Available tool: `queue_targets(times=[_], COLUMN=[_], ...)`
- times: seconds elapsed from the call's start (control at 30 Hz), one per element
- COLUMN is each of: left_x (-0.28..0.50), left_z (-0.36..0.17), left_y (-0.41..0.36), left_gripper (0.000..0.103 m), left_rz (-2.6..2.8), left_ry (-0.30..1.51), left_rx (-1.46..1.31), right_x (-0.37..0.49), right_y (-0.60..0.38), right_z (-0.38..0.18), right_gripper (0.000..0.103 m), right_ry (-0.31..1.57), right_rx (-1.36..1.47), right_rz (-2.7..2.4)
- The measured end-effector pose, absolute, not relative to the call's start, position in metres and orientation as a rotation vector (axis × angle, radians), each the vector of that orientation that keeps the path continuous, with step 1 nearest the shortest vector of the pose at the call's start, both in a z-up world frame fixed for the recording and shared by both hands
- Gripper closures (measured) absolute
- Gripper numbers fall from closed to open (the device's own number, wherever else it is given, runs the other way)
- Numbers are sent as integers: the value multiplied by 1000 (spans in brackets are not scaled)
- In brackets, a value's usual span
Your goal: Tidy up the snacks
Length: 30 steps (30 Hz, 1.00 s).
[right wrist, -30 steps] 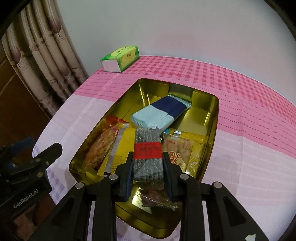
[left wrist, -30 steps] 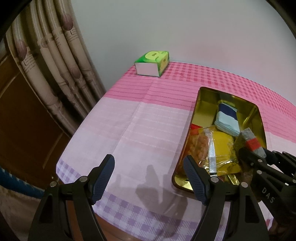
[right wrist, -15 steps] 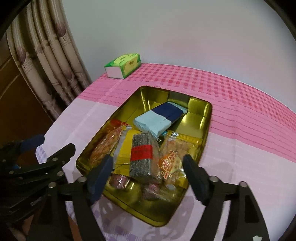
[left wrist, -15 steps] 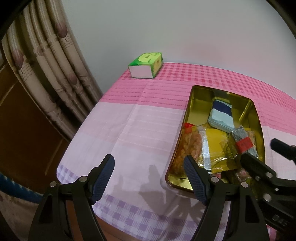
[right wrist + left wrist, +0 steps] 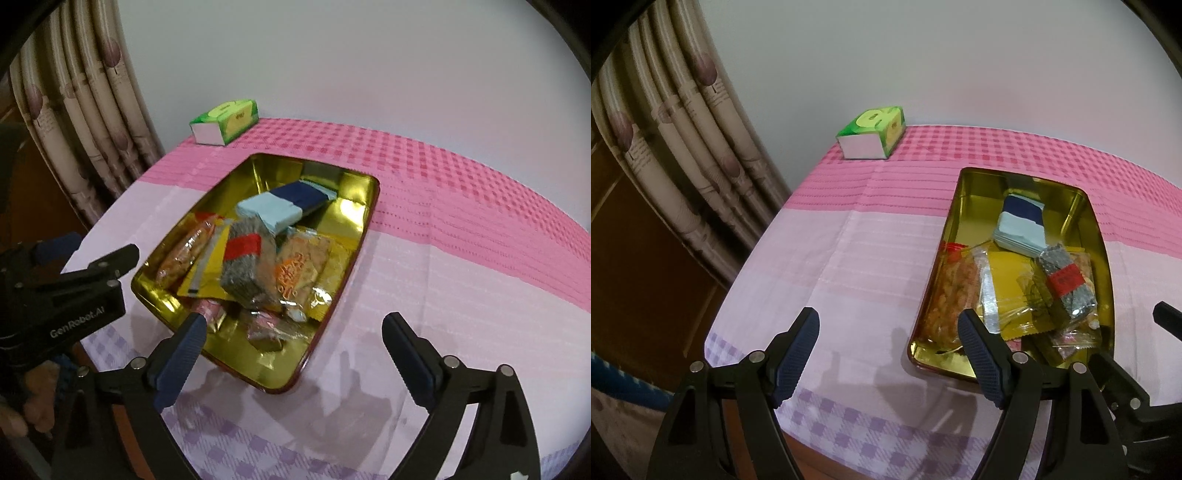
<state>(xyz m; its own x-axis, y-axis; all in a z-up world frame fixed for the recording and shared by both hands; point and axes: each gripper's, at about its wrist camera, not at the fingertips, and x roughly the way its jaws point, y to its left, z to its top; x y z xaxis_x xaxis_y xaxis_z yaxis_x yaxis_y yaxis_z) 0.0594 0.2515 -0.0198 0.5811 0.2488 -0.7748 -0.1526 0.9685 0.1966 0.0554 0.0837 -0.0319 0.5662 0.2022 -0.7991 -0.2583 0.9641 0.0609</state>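
Left gripper parked over bare bench cloth beside the gold tin, fingers standing fairly wide with nothing between; best kept clear of the tin while the right hand backs away without clipping the near rim. Inside the tin, left to right: orange snack pack, grey packet with red band resting tilted on the pile, biscuit pack, small pink sweets apparently in front, though blurred. Right gripper: a second ago clamped on the grey packet, now opening wide, packet released, nothing held.
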Motion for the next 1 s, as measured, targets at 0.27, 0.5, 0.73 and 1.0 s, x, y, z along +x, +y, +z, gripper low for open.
queue_targets(times=[0.27,0.5,0.73,1.0], left_x=[58,59,59,59], left_z=[-20,-21,-21,-22], left_y=[251,251,250,250], left_gripper=[25,25,25,25], left_rz=[234,232,231,230], left_ry=[922,922,923,923], left_rx=[116,118,121,121], right_x=[52,51,51,52], right_y=[87,91,92,92], right_z=[-35,-39,-39,-43], right_gripper=[8,8,8,8], right_ry=[942,955,960,977], right_rx=[-82,-94,-94,-92], right_rz=[289,297,297,299])
